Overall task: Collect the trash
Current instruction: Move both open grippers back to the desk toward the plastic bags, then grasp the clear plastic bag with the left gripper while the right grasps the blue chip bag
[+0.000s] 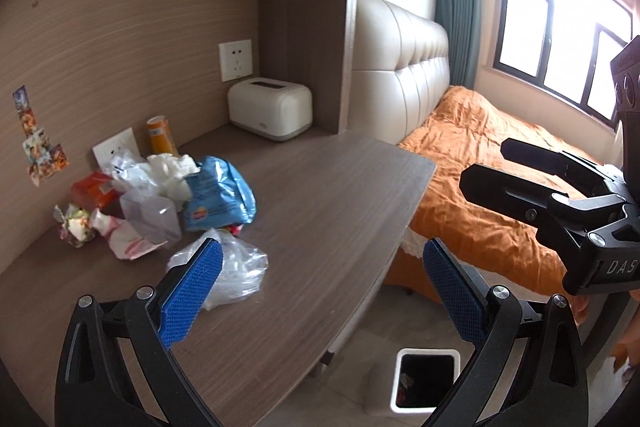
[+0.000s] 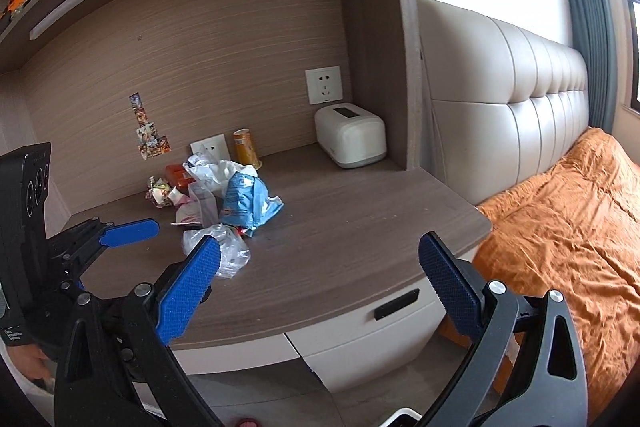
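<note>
A pile of trash lies on the wooden desk (image 1: 320,195) at the back left: a blue snack bag (image 1: 220,195), crumpled white tissue (image 1: 168,171), a clear plastic bag (image 1: 236,271), a pink-white wrapper (image 1: 128,243) and a foil wrapper (image 1: 74,225). The pile also shows in the right wrist view, with the blue snack bag (image 2: 250,199) and clear bag (image 2: 224,247). My left gripper (image 1: 320,291) is open and empty, above the desk's front, its left pad beside the clear bag. My right gripper (image 2: 320,287) is open and empty, in front of the desk. A white bin (image 1: 424,379) stands on the floor below.
A white toaster-like box (image 1: 270,109) and an orange cup (image 1: 162,137) stand at the back of the desk. A bed with an orange cover (image 1: 500,187) lies right of the desk. The right gripper's body (image 1: 560,211) hangs over the bed. A drawer (image 2: 372,331) sits under the desk.
</note>
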The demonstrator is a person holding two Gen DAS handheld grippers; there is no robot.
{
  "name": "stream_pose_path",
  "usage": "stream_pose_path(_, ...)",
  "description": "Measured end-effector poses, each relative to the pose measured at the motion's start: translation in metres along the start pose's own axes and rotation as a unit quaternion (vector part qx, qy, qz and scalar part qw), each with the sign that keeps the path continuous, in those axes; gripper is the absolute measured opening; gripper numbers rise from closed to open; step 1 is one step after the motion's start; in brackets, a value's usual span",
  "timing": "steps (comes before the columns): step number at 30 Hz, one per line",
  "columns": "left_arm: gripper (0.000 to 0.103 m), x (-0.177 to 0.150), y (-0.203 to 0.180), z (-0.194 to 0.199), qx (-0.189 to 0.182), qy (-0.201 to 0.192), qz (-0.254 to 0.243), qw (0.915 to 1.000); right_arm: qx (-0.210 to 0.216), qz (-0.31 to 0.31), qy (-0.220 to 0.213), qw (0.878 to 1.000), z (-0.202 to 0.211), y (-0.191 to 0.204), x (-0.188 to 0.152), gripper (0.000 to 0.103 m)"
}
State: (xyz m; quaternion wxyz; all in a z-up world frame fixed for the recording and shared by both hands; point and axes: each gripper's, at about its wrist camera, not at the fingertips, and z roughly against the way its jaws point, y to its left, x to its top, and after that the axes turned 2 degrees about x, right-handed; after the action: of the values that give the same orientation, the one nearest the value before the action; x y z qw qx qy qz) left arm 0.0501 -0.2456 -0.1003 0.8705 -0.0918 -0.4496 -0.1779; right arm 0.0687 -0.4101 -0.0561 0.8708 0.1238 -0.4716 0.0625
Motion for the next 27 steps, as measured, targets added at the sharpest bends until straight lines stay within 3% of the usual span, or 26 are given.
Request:
stream_pose_path(10,0.098,0.000,0.048,-0.031,0.020,0.019,0.027,0.9993,0.038,0.028,0.027,0.998,-0.059,0.029,0.019,0.099)
stream_pose_path(20,0.098,-0.022,0.075,-0.087,-0.008,0.082,0.049,0.9954,0.056,0.041,0.066,0.995,-0.132,0.045,0.025,0.099)
stream_pose_path(27,0.098,-0.028,0.087,-0.114,-0.006,0.100,0.067,0.9928,0.065,0.041,0.093,0.993,-0.186,0.054,0.023,0.099)
